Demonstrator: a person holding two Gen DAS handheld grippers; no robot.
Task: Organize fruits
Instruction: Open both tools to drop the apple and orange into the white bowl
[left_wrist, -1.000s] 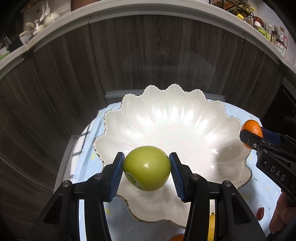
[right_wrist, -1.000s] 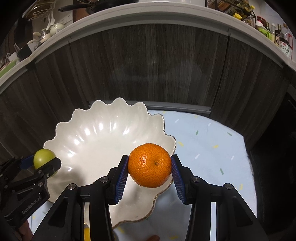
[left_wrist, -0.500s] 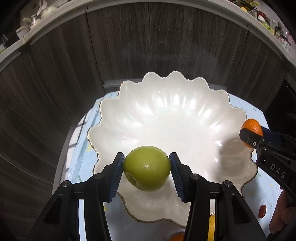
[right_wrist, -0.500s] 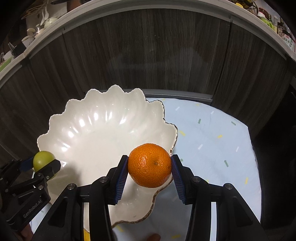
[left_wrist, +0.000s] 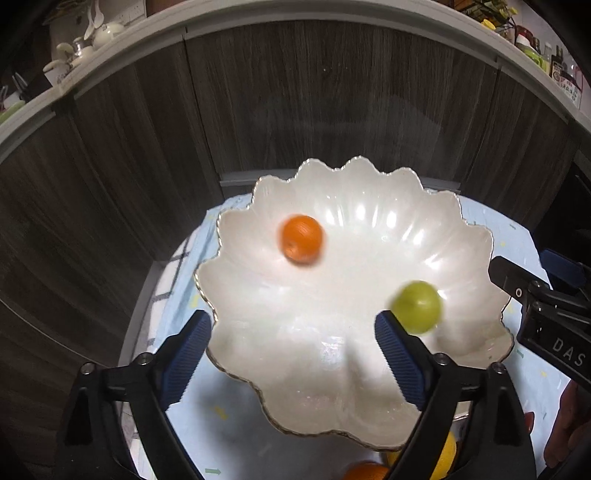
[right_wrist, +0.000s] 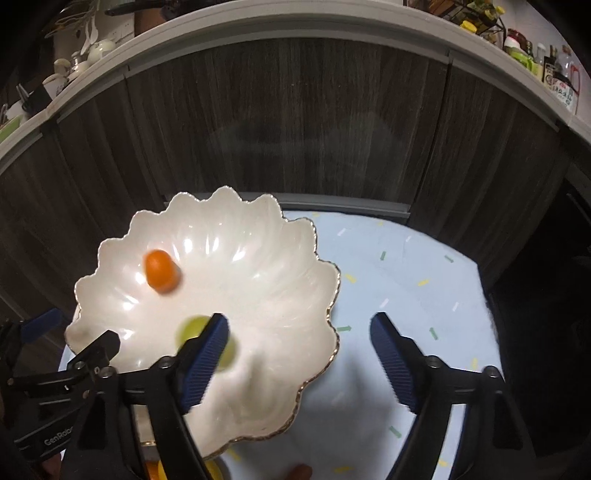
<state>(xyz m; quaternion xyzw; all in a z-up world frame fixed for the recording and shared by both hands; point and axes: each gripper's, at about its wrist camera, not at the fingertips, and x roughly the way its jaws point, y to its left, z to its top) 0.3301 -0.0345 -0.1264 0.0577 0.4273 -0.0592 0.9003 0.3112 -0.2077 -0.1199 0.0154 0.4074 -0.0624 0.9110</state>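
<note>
Fruits are rolling loose — orange (left_wrist: 302, 240) and blurred, probably green apple (left_wrist: 417, 307) — inside the bowl (left_wrist: 369, 192); left tool (left_wrist: 291, 363) and right tool (right_wrist: 299, 363) are opening, gripping nothing.

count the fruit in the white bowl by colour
orange: 1, the orange
green: 1, the green fruit
total: 2 in the bowl
More fruit shows at the frame's bottom edge outside the bowl, too cut off to count.
</note>
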